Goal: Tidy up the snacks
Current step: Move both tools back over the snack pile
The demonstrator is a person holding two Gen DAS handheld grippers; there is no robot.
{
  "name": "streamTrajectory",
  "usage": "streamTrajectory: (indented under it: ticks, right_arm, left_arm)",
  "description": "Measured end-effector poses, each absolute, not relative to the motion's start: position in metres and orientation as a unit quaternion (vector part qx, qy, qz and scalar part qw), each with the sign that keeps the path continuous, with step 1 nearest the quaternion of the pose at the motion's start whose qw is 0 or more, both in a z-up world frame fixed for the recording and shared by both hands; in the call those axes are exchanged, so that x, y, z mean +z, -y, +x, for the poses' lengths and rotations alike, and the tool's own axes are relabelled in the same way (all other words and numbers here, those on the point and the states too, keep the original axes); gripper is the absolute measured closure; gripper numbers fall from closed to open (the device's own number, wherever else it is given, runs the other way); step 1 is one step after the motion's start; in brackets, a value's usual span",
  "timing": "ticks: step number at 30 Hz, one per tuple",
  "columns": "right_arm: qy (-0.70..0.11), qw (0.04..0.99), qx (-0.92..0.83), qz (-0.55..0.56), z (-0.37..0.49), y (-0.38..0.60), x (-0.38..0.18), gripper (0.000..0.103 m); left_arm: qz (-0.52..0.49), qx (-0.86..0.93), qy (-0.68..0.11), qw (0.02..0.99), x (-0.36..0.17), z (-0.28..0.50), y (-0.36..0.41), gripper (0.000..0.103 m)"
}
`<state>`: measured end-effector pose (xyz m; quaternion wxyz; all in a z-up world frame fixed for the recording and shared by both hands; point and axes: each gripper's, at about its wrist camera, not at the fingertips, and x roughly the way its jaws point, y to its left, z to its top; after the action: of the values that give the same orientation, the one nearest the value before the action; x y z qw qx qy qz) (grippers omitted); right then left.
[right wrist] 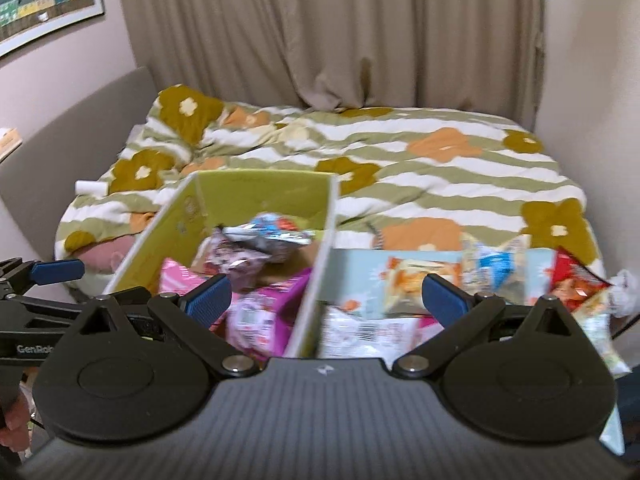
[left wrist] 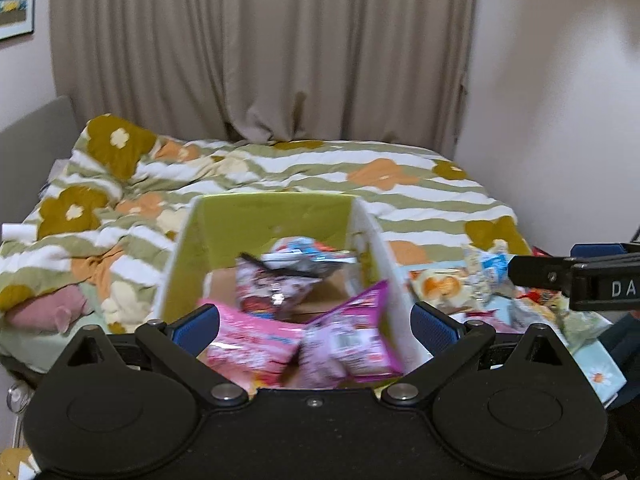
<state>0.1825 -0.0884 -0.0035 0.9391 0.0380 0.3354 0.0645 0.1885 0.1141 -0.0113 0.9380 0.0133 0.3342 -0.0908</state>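
Note:
A white box [left wrist: 276, 216] with a green lining stands on the bed and holds several snack packets. Among them are a pink one [left wrist: 248, 340], a purple one [left wrist: 352, 344] and a silver-blue one [left wrist: 304, 256]. My left gripper [left wrist: 316, 328] is open just above the box's near end with nothing between its pads. My right gripper [right wrist: 326, 300] is also open and empty, straddling the box's right wall [right wrist: 320, 256]. Loose snack packets [right wrist: 408, 276] lie on a light-blue sheet [right wrist: 352, 268] right of the box, including a blue-white packet [right wrist: 496, 264] and a red one [right wrist: 576, 280].
The bed carries a rumpled duvet [left wrist: 400, 168] with green stripes and flowers, and a pink cushion [left wrist: 52, 312] at its left edge. A beige curtain [left wrist: 260, 48] hangs behind, a grey headboard [right wrist: 80, 120] stands at the left and a wall [left wrist: 552, 100] closes the right side.

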Motion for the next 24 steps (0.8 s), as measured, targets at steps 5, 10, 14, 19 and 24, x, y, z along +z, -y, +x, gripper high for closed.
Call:
streamTrajectory:
  ticks: [5,10,14,19,24]
  right_arm:
    - [-0.331,0.942,0.042,0.04,0.169,0.148,-0.004,0.0]
    - [-0.331,0.943,0.011,0.04,0.161,0.213,-0.011,0.0]
    - [-0.334,0.942,0.004,0.043,0.156,0.264,-0.02,0.0]
    - [-0.347,0.937,0.005,0.042,0.158,0.318,-0.039,0.0]
    - [-0.365,0.93,0.018,0.037,0.169,0.355,-0.068,0.0]
  left_arm:
    - [0.006,-0.102,-0.336,0.936,-0.013,0.184,-0.068,0.0]
    - [0.002,-0.111,-0.347,0.931,-0.023,0.179,-0.013,0.0]
    - [0.007,-0.122,-0.368,0.922,-0.039,0.177,0.038,0.0]
    - [0.007,-0.136,-0.393,0.909,-0.068,0.175,0.095,0.0]
    - [0.015,-0.145,-0.414,0.898,-0.101,0.175,0.146,0.001]
